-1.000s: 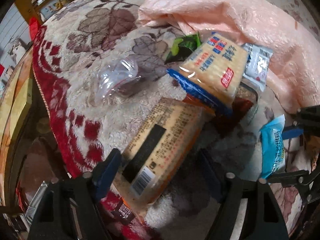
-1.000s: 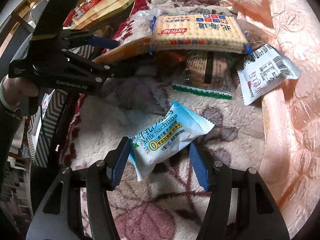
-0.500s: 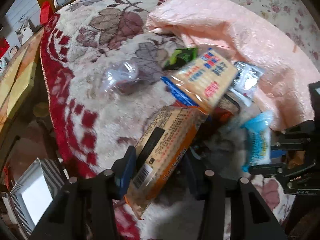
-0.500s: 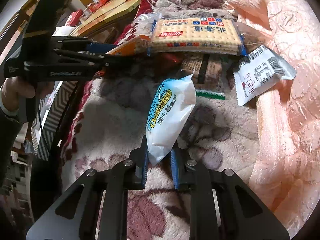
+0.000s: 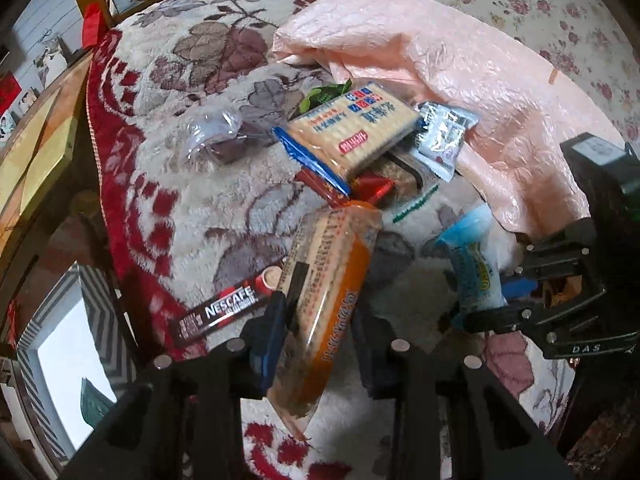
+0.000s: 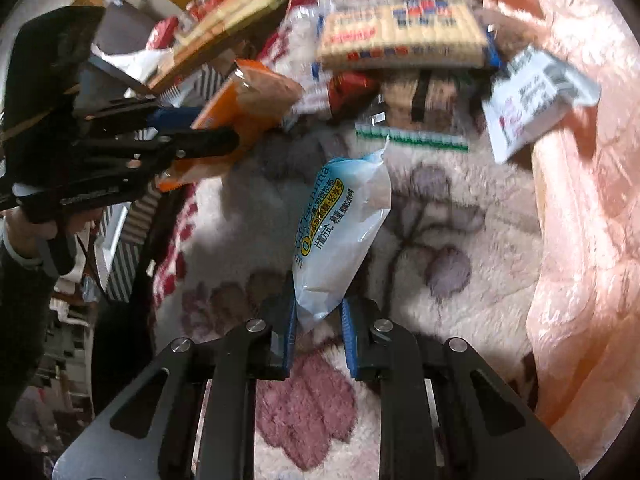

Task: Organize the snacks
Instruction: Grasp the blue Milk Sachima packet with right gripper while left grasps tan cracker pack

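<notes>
The orange cracker pack (image 5: 324,312) is a long clear-and-orange sleeve w/ pale crackers showing thru, a black label strip and barcode end on its side. The left gripper (image 5: 316,332) has just been closing its jaws and now clenches this pack near its lower end, blue pads pressing both sides; the pack stands tilted, lifted off the floral blanket (image 5: 208,184), just below the snack pile.

The blue Sachima pouch (image 6: 340,224) is a puffy white-and-light-blue pillow bag w/ a yellow band of print. The right gripper (image 6: 318,332) is clamped tight on its bottom edge, holding it upright above the blanket, also just below the pile (right of the orange pack in the left wrist view).

The pile's landmark is the blue-edged cracker pack (image 5: 352,136), 1 flat slab lying on top. Under it: 1 red wrapper (image 5: 368,188) and 1 brown biscuit pack (image 5: 404,176) w/ a green-edged clear seal. Touching its right end: 1 silver-white sachet (image 5: 444,136). Behind it: 1 green packet (image 5: 324,94), mostly hidden. Left of it, apart: 1 clear crumpled bag (image 5: 212,136). Well below-left of it, at the blanket's red border: 1 Nescafe stick (image 5: 224,312).

A pink quilt (image 5: 480,80) bunches up right of the pile. So 2 grippers, each w/ 1 snack.
</notes>
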